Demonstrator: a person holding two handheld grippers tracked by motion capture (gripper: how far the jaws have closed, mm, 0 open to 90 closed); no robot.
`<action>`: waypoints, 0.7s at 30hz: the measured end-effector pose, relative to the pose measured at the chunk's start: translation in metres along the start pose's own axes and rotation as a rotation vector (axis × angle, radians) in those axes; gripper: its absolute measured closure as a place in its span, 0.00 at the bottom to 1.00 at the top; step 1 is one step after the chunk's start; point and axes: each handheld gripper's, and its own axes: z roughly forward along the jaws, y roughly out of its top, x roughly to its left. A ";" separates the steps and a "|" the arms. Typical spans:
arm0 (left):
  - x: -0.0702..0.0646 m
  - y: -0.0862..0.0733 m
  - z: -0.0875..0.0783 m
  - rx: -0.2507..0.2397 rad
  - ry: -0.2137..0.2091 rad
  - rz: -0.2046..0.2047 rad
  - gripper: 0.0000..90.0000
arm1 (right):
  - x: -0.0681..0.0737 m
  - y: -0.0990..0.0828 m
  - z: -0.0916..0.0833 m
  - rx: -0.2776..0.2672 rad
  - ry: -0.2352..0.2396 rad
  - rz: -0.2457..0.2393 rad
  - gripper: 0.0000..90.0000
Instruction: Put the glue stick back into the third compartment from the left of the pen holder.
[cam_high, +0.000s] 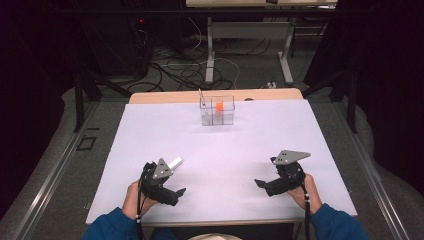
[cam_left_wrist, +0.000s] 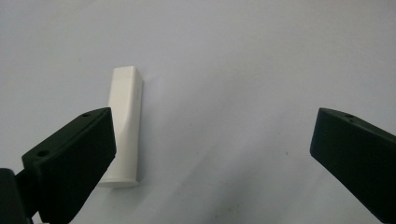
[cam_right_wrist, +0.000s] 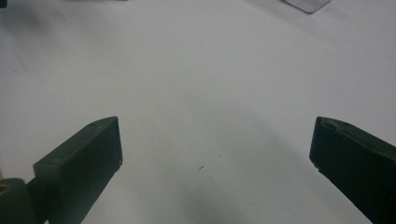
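White: one block (cam_left_wrist: 125, 123) beside the left gripper (cam_left_wrist: 212, 140); both grippers' fingers spread, the right gripper (cam_right_wrist: 215, 144) holding nothing.

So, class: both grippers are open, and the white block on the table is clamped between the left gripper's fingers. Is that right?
Not quite. The white block is not clamped: it lies flat on the table beside one finger of the left gripper, with nothing pressing on it, as the left gripper view shows. The rest holds: the left gripper and the right gripper are both open.

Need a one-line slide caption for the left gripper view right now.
Left gripper, jaws wide open, hovers over the white table with a small white rectangular block lying flat beside its left jaw.
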 end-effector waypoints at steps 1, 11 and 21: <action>0.001 0.000 -0.001 0.001 0.002 -0.002 0.00 | 0.000 0.000 0.000 0.002 0.002 0.000 0.02; 0.017 -0.001 -0.009 0.018 0.022 -0.046 0.00 | 0.000 0.000 0.001 0.006 0.004 -0.004 0.02; 0.039 -0.009 -0.006 0.069 0.055 -0.099 0.00 | 0.000 0.001 0.002 0.021 0.009 -0.007 0.02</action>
